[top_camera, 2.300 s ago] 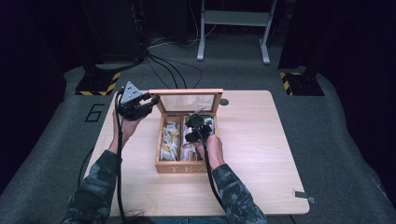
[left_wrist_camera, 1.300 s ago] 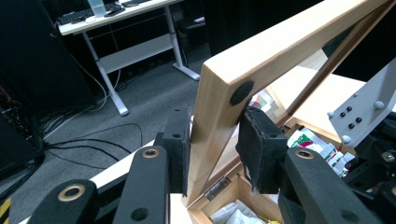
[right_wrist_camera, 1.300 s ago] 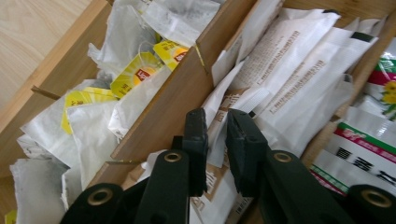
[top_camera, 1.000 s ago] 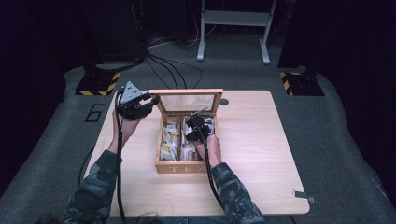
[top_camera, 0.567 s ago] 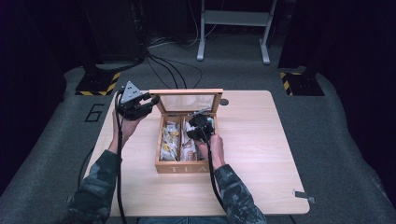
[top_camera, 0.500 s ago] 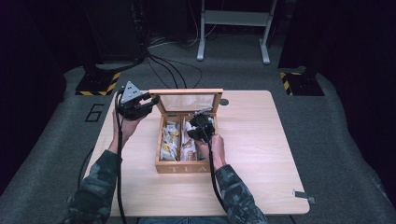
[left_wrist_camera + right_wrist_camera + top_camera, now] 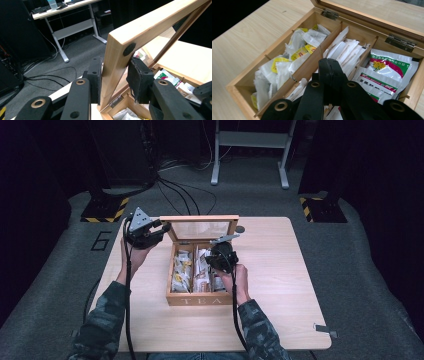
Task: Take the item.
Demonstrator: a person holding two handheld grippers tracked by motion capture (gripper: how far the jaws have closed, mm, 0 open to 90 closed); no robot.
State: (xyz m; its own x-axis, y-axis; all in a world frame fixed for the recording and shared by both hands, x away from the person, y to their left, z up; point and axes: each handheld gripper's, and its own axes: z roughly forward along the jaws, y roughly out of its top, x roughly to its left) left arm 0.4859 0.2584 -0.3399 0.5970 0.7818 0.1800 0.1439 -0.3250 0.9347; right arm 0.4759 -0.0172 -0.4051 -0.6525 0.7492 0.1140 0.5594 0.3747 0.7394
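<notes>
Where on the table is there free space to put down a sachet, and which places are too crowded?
The table is bare to the right of the tea box, out to its right edge, and along the near edge in front of the box between the forearms. It is crowded inside the box, full of sachets, and at the lid, which the left gripper clamps.

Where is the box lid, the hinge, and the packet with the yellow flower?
box lid (image 7: pixel 117 60), left gripper view, its wooden frame corner between the jaws.
hinge (image 7: pixel 400 42), right gripper view, the metal plate.
packet with the yellow flower (image 7: pixel 390 65), right gripper view, its printed front.
</notes>
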